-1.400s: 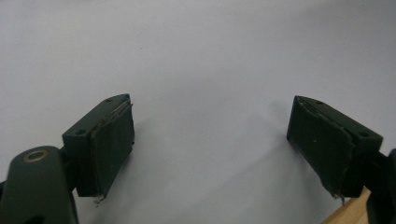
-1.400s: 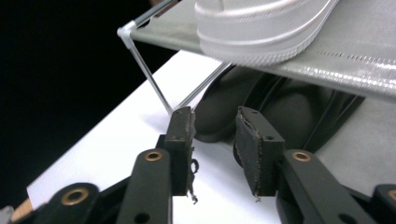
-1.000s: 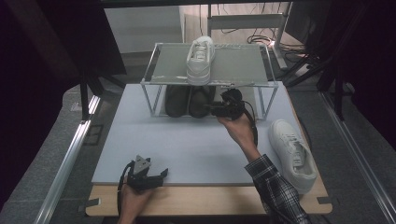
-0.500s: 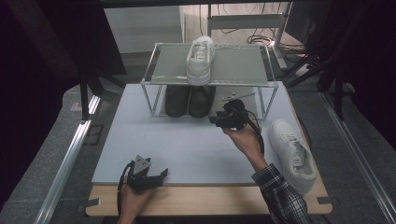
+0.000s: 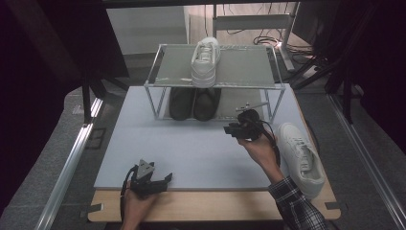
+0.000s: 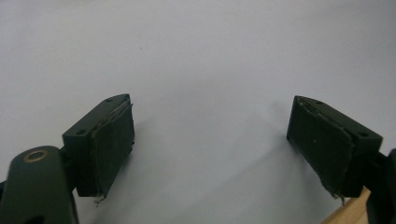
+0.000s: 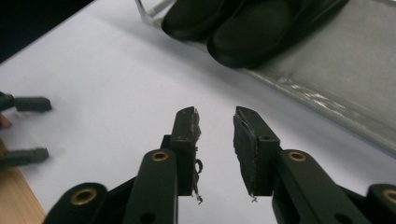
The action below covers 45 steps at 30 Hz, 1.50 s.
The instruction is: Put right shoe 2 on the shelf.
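High view: dim surroundings, the white mat (image 5: pixel 201 143) lit softly from above, glare on the rack's top shelf (image 5: pixel 239 64). Gripper views: bright, even mat; faint shadows beside the jaws; near jaw bodies and distant black shoes (image 7: pixel 243 23) soft-focused.

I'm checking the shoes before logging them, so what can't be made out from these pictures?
- High view: the black shoes sit under the rack's top shelf, which hides their heels.
- Right gripper view: the black shoes' far ends are cut off by the top edge.
- High view: the white shoe on the table is too small to read any markings, and the person's right hand hides part of the right tool.
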### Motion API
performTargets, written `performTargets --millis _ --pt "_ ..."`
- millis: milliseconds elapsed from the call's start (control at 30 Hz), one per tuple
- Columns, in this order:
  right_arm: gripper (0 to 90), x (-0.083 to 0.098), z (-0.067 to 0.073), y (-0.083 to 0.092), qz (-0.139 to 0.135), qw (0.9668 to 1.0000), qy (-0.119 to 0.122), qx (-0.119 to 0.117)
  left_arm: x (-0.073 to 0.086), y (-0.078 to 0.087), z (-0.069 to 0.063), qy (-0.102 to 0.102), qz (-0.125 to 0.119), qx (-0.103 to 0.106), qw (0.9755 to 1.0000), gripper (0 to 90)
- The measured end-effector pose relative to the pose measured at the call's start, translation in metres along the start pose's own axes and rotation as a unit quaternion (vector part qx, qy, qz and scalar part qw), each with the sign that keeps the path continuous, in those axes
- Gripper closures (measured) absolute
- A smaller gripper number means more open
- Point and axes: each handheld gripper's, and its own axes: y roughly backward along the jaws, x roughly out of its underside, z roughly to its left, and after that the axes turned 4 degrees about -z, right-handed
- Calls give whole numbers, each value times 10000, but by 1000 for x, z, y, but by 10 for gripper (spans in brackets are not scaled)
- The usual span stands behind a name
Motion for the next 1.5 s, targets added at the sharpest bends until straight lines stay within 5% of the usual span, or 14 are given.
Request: performTargets --millis 300,1000,1500 --pt "892 14 -6 12 210 9995 129 185 0 0 0 -5 -1 -1 10000 152" --pt "892 43 -52 62 268 9958 -219 842 0 0 0 -2 -4 -6 10000 152" --pt "892 65 -88 98 266 9890 -568 1341 0 0 0 -1 2 -1 10000 152"
